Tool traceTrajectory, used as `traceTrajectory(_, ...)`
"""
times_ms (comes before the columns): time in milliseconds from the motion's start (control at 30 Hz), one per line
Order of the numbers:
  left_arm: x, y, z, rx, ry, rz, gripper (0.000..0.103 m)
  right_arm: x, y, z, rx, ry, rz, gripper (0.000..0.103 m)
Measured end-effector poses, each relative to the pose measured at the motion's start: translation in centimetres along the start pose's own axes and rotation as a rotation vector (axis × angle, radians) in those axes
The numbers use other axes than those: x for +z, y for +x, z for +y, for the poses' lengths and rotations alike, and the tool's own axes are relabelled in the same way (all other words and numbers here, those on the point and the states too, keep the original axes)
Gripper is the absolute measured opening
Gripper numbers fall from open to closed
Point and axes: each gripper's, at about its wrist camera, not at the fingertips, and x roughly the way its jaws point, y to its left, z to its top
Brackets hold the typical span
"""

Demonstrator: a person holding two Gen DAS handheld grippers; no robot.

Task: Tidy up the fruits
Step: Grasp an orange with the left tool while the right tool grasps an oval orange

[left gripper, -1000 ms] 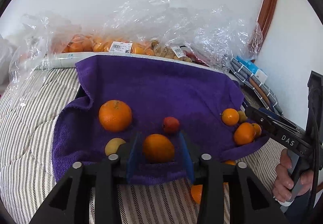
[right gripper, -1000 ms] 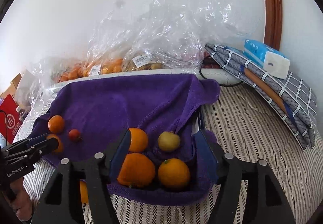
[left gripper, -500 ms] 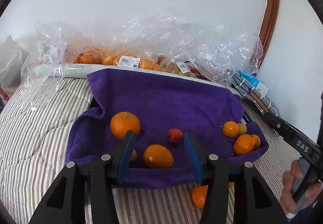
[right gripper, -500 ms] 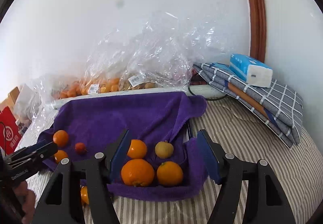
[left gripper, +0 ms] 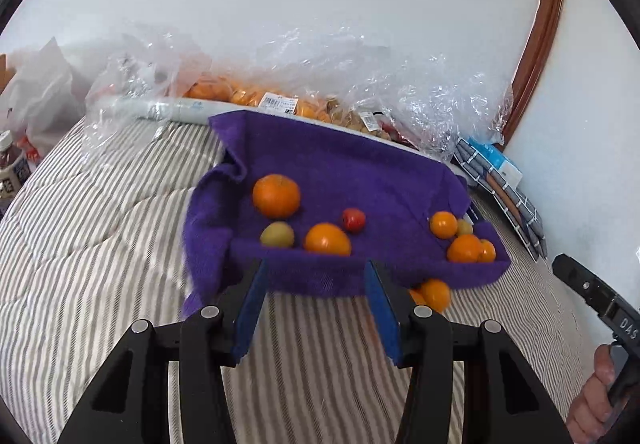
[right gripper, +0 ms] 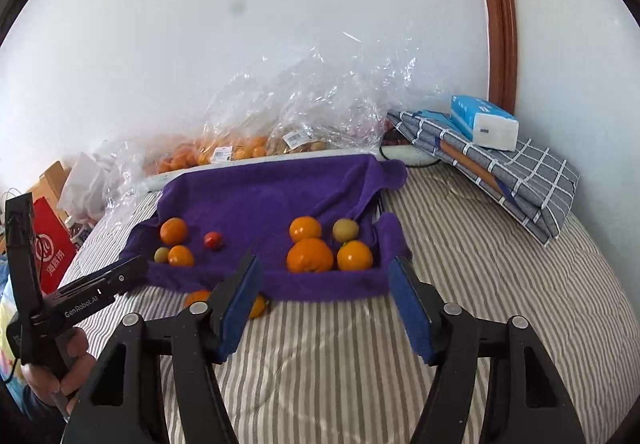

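With the left gripper (left gripper: 314, 308) and right gripper (right gripper: 326, 308) both wide open, empty and short of the purple towel (right gripper: 260, 200), fruit stands in a left group (right gripper: 176, 244) and right group (right gripper: 324, 248); next, judged, grasp the stray oranges (right gripper: 256, 306) on the bedding.

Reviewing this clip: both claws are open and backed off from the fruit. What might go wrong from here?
1. The orange fruits on the striped bedding, partly hidden under the purple towel's front edge, might be missed.
2. The open right claw faces four tightly clustered fruits; grasping one may nudge the others.
3. The small red fruit may roll when the open left claw approaches.
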Motion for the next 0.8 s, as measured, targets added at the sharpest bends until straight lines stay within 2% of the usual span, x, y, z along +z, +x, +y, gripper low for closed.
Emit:
traceTrajectory(100, -0.9, -0.9, 1.1, -0.001, -0.016, 0.037, 0.049, -1.3, -0.2, 0.9, 0.006, -0.028, 0.019, 0.061)
traceTrajectory(200, -1.9, -1.4, 2.2, 0.049, -0.001, 0.082, 0.049, -2.7, 0.2, 1.8, 0.006, -0.048, 0.055, 0.052)
traceTrajectory(367, -3.0, -1.9, 4.2, 0.101, -0.005, 0.104, 0.049, -4.1, 2.2, 2.9, 0.012, -0.06, 0.119, 0.048)
traceTrajectory(633, -3.2, -0.6, 5.9, 0.027, -0.018, 0.151, 0.049, -4.1, 5.8, 4.7, 0.077, -0.066, 0.167, 0.048)
traceTrajectory(800, -3.4, -0.9, 6.3, -0.003, -0.036, 0.137, 0.055, -3.4, 8.6, 6.0, 0.077, -0.119, 0.209, 0.048)
